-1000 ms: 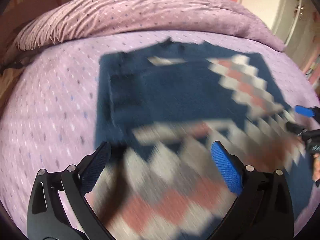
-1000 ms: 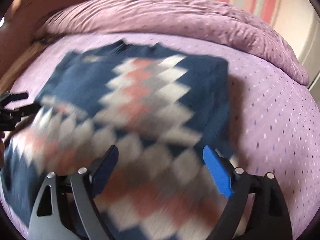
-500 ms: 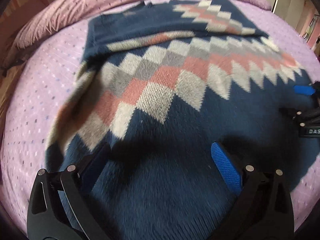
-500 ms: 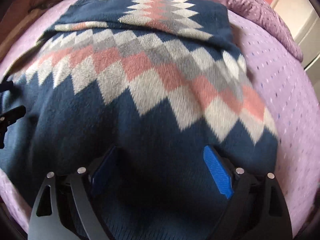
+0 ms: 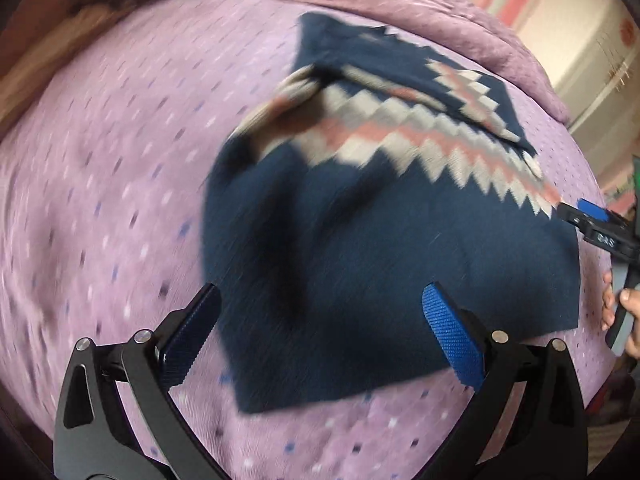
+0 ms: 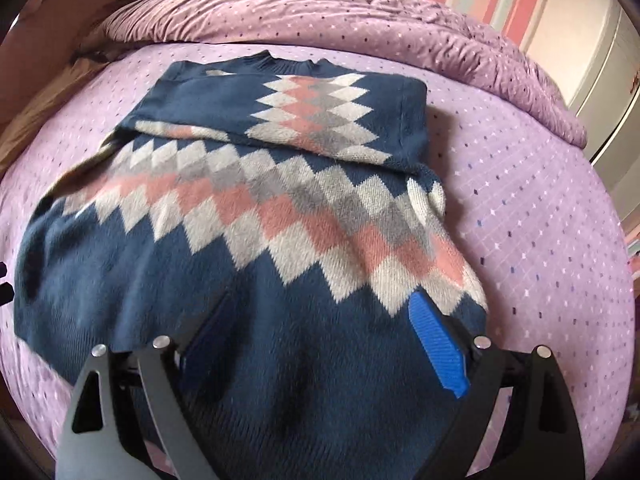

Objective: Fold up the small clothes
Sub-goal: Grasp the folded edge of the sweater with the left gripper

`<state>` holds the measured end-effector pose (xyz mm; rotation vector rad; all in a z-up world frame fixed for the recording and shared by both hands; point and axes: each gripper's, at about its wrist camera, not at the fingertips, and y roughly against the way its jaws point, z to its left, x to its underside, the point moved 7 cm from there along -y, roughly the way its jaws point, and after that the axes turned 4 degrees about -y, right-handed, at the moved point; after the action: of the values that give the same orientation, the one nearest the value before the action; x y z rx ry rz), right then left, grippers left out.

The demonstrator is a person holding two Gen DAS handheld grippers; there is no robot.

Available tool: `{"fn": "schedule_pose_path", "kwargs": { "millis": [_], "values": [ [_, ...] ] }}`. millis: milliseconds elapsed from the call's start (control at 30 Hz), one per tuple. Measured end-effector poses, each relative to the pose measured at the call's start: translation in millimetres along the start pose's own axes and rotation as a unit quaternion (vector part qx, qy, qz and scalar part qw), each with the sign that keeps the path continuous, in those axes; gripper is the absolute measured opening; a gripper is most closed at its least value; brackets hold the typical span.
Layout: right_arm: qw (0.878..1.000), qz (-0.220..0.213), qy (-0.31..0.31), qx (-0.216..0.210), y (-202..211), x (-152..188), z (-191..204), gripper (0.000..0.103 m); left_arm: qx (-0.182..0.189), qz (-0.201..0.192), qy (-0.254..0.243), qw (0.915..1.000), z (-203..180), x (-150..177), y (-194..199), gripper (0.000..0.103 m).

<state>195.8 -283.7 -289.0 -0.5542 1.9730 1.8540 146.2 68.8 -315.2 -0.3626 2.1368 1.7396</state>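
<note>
A navy sweater (image 6: 248,280) with a pink, grey and white diamond band lies on the bed, its upper part folded over near the collar. It also shows in the left wrist view (image 5: 380,248), blurred. My left gripper (image 5: 320,336) is open and empty, above the sweater's near left corner. My right gripper (image 6: 320,344) is open and empty, low over the plain navy hem. The right gripper also shows at the right edge of the left wrist view (image 5: 592,220), by the sweater's right side.
The bed has a lilac dotted sheet (image 6: 540,208). A rumpled purple duvet (image 6: 360,20) lies along the far side. A wooden bed frame (image 5: 24,80) runs on the left. A white cabinet (image 6: 600,60) stands at the far right.
Both grippers have pulled back toward the sweater's near edge. The left wrist view has swung to the left, so the sweater now sits to its right.
</note>
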Motion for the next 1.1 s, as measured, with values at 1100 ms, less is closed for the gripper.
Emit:
{"fn": "schedule_pose_path", "kwargs": {
  "millis": [1100],
  "values": [
    [0.999,0.017,0.016,0.030,29.8,60.2,-0.1,0.090,0.076,0.054,0.085,0.9920,16.4,54.0,-22.5,0.095]
  ]
}}
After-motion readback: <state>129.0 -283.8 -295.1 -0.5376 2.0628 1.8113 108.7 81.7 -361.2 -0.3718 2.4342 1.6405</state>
